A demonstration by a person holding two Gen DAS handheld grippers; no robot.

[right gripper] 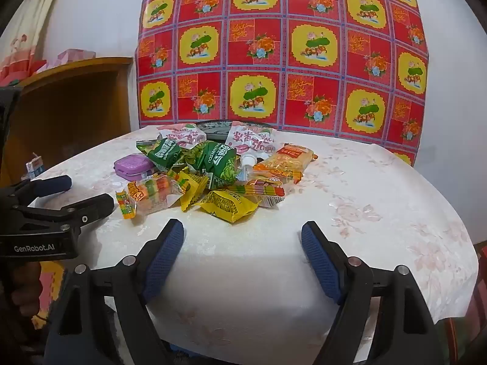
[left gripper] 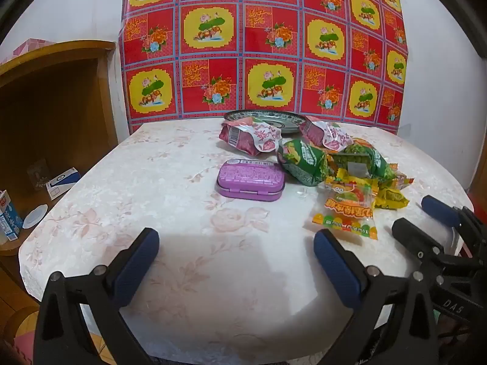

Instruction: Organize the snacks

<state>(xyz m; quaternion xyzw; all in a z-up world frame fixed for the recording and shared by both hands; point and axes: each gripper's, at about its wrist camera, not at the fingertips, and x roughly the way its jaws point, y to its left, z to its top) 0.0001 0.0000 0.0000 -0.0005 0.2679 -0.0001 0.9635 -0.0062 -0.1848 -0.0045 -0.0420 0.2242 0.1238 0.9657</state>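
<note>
- Red-and-yellow flowered cloth (left gripper: 264,45) hangs on the white wall behind a round table (left gripper: 170,182) covered in pale rose-patterned cloth, with a wooden cabinet (left gripper: 54,97) at nine o'clock.
- Snack packets sit heaped toward twelve o'clock on the table, in front of a patterned plate (left gripper: 274,120) at the far edge.
- Two pink packets (left gripper: 249,138) lie nearest the plate, with green pea packets (right gripper: 219,164) just in front of them.
- Purple tin (left gripper: 250,179) lies flat at the heap's nine o'clock side, apart from the wrappers.
- Clear gummy packet (left gripper: 347,213) and yellow packets (right gripper: 228,205) lie at the heap's six o'clock edge; an orange packet (right gripper: 286,159) lies at three o'clock.
- Left gripper (left gripper: 236,240) hangs over bare cloth, jaws spread wide, nothing between them.
- Right gripper (right gripper: 243,237) hangs just short of the yellow packets, jaws apart and empty.
</note>
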